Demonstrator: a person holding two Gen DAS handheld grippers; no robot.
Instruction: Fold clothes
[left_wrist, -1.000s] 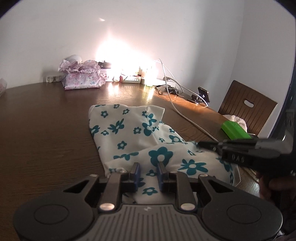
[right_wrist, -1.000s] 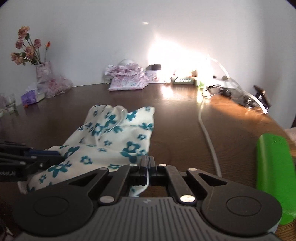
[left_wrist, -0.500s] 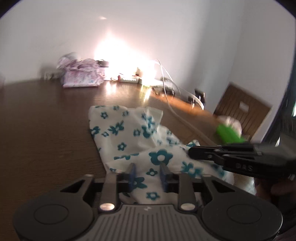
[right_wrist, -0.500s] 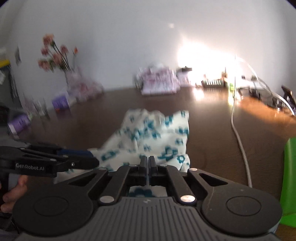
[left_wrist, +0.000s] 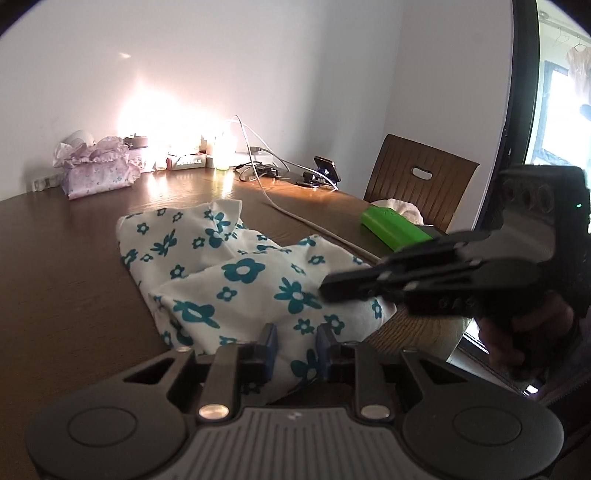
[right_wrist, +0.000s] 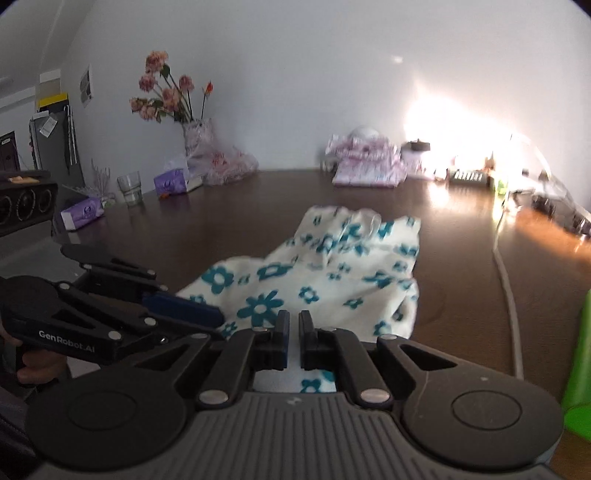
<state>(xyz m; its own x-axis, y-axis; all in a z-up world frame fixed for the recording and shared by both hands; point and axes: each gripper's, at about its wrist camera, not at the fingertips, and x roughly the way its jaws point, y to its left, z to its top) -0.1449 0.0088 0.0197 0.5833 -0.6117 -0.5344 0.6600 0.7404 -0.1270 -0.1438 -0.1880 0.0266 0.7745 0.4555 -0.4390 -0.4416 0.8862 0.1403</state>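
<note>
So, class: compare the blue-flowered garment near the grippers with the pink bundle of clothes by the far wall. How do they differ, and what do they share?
The blue-flowered garment is white with teal flowers; the pink bundle is pale pink with a small print. The garment lies loose and rumpled at the table's near edge; the bundle sits in a compact stack by the far wall. The garment lies between the left gripper's fingers; the bundle is untouched. Both are floral cloth on the same table.

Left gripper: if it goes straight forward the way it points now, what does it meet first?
Probably the floral cloth: it lies right before the open left gripper, perhaps already between the fingers. Depth is unclear.
</note>
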